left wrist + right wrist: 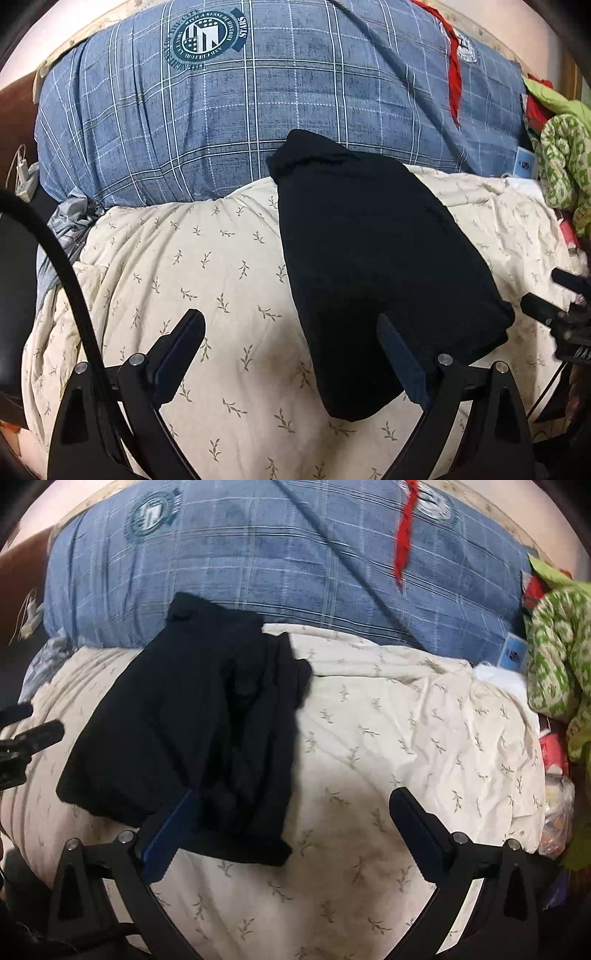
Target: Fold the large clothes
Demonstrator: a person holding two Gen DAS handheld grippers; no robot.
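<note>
A black garment (pixel 380 266) lies folded into a long bundle on the cream leaf-print quilt (pixel 207 273). My left gripper (pixel 291 325) is open and empty, just in front of the bundle's near end, its right finger beside the cloth. In the right wrist view the same garment (pixel 192 731) lies left of centre, with looser folds on its right side. My right gripper (pixel 295 801) is open and empty above the quilt (pixel 406 738), its left finger over the garment's near edge. Each gripper shows at the edge of the other's view.
A blue plaid duvet (pixel 258 110) with round crests is heaped behind the quilt. A red strip (pixel 454 81) lies on it. Green patterned clothes (pixel 565 166) pile at the right edge. A black cable (pixel 70 280) arcs at the left, by a charger (pixel 26 177).
</note>
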